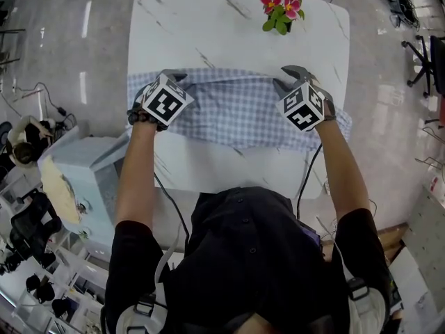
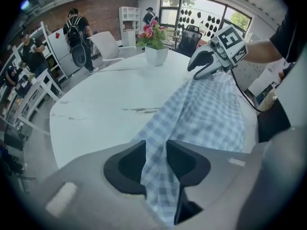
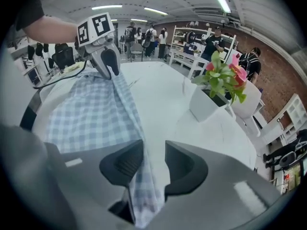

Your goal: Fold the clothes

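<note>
A blue-and-white checked garment lies as a wide band across the white marble table. My left gripper is at the band's far left corner and my right gripper at its far right corner, both pointing steeply down. In the left gripper view the cloth runs up through the parted jaws of the left gripper. In the right gripper view the cloth hangs against one pad of the right gripper, with bare table showing beside the other pad. Neither pair of pads presses on the fabric.
A white pot of pink flowers stands near the table's far right corner, beyond the garment. A pale blue cabinet sits beside the table at the person's left. People, chairs and shelves fill the room behind.
</note>
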`<state>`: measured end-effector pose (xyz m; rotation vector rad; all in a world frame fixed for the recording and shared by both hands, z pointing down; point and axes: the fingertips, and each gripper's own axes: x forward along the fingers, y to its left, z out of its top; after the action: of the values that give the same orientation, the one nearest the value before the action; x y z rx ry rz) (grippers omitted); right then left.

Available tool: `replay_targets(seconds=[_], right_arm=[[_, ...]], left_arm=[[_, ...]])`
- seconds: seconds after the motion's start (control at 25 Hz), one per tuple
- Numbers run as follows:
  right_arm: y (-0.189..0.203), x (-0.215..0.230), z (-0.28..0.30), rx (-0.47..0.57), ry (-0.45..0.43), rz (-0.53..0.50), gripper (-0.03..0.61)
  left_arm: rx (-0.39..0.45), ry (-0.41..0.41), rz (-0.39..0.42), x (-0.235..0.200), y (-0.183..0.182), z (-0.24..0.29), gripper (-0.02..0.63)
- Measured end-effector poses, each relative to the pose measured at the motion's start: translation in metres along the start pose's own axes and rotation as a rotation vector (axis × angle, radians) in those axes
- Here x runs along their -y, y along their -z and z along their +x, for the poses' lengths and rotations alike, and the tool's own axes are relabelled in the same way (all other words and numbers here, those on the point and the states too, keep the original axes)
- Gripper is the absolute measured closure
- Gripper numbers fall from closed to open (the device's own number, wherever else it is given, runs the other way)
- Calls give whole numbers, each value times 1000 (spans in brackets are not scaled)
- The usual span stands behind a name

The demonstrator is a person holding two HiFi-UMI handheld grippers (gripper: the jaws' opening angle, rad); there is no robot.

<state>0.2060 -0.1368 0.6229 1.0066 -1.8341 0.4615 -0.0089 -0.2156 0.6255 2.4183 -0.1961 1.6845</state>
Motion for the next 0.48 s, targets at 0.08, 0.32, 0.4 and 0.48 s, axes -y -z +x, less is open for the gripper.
replay_targets(seconds=[0.08, 0.32, 0.4, 0.48], right_arm=[[-1, -1, -6, 14, -7, 10, 433], [0, -16, -24, 32, -16, -23, 394], [5, -23, -31, 30, -15, -34, 377], [10, -26, -39, 28, 10, -29, 379]], left_arm=[[18, -1, 8, 6, -2, -5, 474], [63, -46, 4, 22, -6, -24, 469], [67, -65, -3, 30, -5, -32, 452], [55, -107, -8, 36, 0, -39, 451]])
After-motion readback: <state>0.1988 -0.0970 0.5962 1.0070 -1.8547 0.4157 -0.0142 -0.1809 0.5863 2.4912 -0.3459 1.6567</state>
